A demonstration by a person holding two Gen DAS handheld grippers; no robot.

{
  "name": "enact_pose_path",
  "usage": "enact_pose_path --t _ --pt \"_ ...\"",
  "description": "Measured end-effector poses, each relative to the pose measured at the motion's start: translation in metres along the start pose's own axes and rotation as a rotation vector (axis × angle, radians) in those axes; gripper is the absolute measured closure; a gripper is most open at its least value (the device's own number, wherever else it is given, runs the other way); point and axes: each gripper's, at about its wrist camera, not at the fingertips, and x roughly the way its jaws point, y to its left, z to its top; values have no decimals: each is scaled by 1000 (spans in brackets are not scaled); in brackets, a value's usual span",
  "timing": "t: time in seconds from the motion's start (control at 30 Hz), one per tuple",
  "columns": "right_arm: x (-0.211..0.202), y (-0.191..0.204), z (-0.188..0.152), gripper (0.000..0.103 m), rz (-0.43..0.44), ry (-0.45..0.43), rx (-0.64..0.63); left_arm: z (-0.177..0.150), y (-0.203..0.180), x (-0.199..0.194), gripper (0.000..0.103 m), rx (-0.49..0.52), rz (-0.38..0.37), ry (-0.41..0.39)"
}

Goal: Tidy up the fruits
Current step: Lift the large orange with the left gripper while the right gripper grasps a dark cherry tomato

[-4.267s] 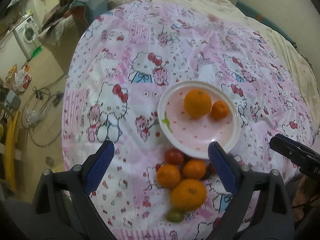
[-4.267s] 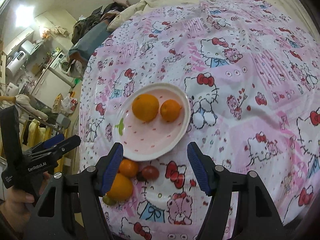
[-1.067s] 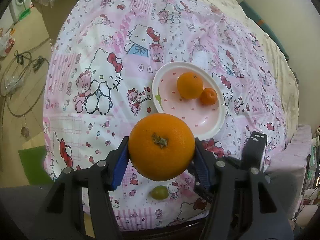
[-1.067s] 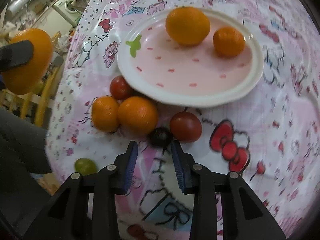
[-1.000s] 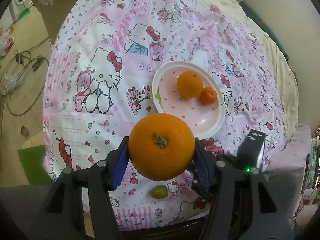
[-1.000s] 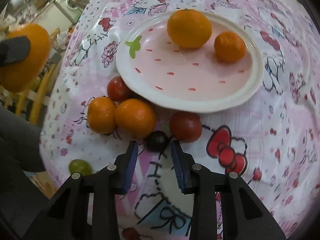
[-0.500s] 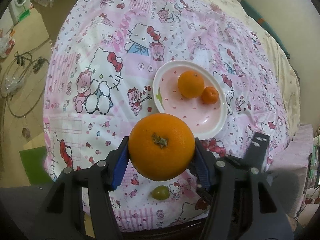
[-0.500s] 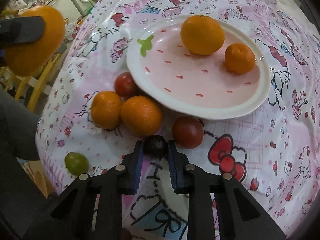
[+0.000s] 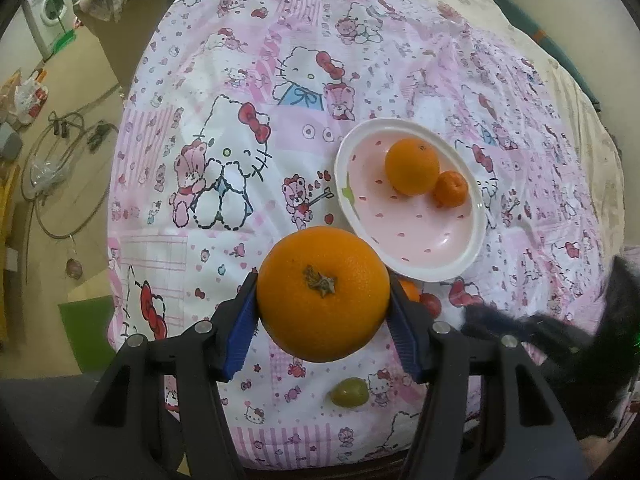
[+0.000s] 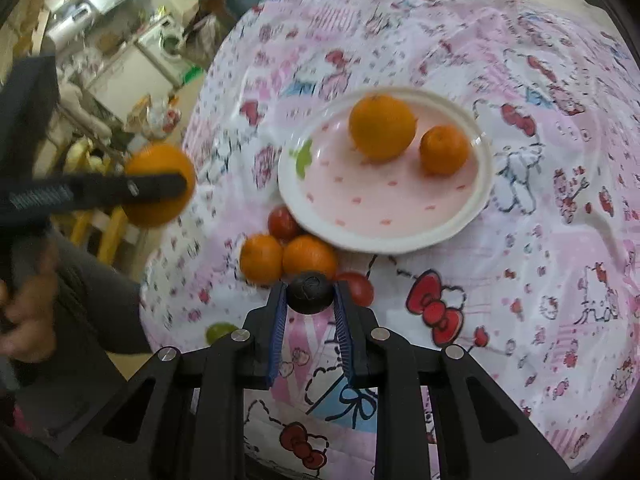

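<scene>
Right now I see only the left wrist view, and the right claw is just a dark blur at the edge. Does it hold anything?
Observer: Yes. The right claw is shut on a small dark fruit.
Operator: My big orange hides the cloth in front of the plate. What lies there?
Observer: Two small oranges, touching each other, close to the plate rim.
Operator: Nothing more?
Observer: Two red tomatoes: one against the plate rim, the other beside the dark fruit.
</scene>
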Motion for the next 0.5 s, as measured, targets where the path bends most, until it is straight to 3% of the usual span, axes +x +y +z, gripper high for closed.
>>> enact_pose_path --t 0.2,0.5 --pt "-28 -21 29 78 11 -103 51 14 -14 9 47 45 23 1" --pt "-31 -62 74 78 -3 -133 112 37 -43 47 47 112 45 32"
